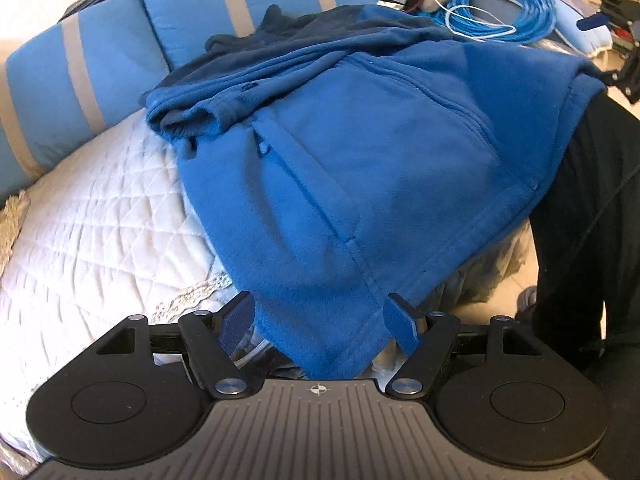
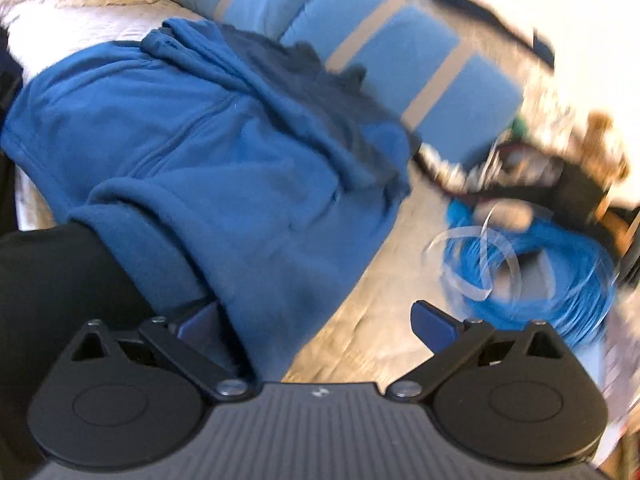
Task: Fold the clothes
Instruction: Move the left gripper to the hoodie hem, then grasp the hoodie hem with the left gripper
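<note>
Lying across the white quilted bed cover: one blue fleece jacket, spread out, zip side up, hem corner hanging over the near edge of the bed. One sleeve is bunched on the upper part of the jacket, over a darker navy garment beneath it.

Left gripper: jaws apart, the hanging hem corner between them, not pinched as far as can be seen.

Right gripper: jaws wide apart; fleece lies against the inner finger, nothing clamped. This view is motion-blurred, so contact is uncertain.

Surroundings: blue striped cushions along the far edge; blue cable coil just beside the jacket's far side; person's dark trousers at the near edge.

Risks, judged:
- Hem corner slipping out if the left jaws close shallow on thick fleece.
- Overhanging weight dragging the jacket off the near edge.
- Navy garment lifting together with the jacket.
- Loose sleeve trapped crooked inside a fold.
- Cable coil snagged by a sweeping gripper.
</note>
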Available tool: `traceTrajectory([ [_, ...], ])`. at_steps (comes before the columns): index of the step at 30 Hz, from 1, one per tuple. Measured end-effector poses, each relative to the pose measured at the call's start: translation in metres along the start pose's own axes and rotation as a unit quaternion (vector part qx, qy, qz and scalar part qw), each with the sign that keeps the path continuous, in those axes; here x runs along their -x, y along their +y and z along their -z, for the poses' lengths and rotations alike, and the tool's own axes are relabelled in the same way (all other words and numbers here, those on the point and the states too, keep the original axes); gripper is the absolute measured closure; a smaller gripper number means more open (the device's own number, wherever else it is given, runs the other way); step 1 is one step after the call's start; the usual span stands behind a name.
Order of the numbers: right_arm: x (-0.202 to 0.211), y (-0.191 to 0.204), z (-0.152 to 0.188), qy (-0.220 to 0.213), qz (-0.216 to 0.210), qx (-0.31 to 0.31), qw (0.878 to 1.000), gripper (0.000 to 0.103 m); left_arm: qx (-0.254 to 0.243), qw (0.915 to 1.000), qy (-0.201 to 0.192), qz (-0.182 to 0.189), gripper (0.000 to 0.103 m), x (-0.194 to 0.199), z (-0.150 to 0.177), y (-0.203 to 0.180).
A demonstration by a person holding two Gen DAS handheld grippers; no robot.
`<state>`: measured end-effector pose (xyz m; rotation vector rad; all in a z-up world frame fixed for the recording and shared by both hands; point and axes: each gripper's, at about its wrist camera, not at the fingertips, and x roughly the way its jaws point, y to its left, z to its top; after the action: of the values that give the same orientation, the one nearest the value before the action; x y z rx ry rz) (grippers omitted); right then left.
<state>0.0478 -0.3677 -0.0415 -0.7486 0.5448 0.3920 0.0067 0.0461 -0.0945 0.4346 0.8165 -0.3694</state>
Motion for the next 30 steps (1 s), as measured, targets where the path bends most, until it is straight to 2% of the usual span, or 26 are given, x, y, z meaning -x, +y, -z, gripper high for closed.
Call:
traceTrajectory([
  [4,-0.014,0.01,0.001,0.018,0.04,0.063,0.997,0.0,0.007,0.9999,0.007,-0.006,0.033,-0.001,0.002,0.004],
  [6,-0.02,0.009,0.006,0.032,0.049,0.067,0.996,0.0,0.0,0.9999,0.008,-0.009,0.033,-0.001,0.004,0.002],
  [10,-0.023,-0.004,0.009,0.046,0.043,0.024,0.998,0.001,-0.007,0.9998,0.014,-0.013,0.033,-0.005,0.008,0.001],
  [13,-0.021,-0.012,0.007,0.048,0.032,0.018,0.998,0.001,-0.006,0.9994,0.021,-0.026,0.033,-0.006,0.008,0.004],
  [15,-0.016,-0.016,0.005,0.047,0.009,0.013,0.999,0.0,0.0,0.9992,0.026,-0.031,0.033,-0.006,0.008,0.008],
  [17,-0.012,-0.019,0.006,0.047,0.009,0.013,0.999,0.0,0.021,0.999,0.031,-0.023,0.033,-0.008,0.007,0.014],
  [20,-0.006,-0.023,0.008,0.047,0.007,-0.001,0.999,0.0,0.086,0.9952,0.045,0.015,0.033,-0.013,0.004,0.032],
  [23,-0.003,-0.028,0.01,0.045,0.0,-0.028,0.999,0.0,0.16,0.9827,0.059,0.072,0.033,-0.026,0.004,0.059],
  [27,0.001,-0.033,0.013,0.04,-0.008,-0.047,0.998,0.0,0.189,0.9667,0.097,0.144,0.035,-0.058,0.008,0.084],
  [30,0.003,-0.037,0.016,0.037,-0.013,-0.056,0.998,0.0,0.203,0.951,0.126,0.196,0.038,-0.083,0.012,0.101],
])
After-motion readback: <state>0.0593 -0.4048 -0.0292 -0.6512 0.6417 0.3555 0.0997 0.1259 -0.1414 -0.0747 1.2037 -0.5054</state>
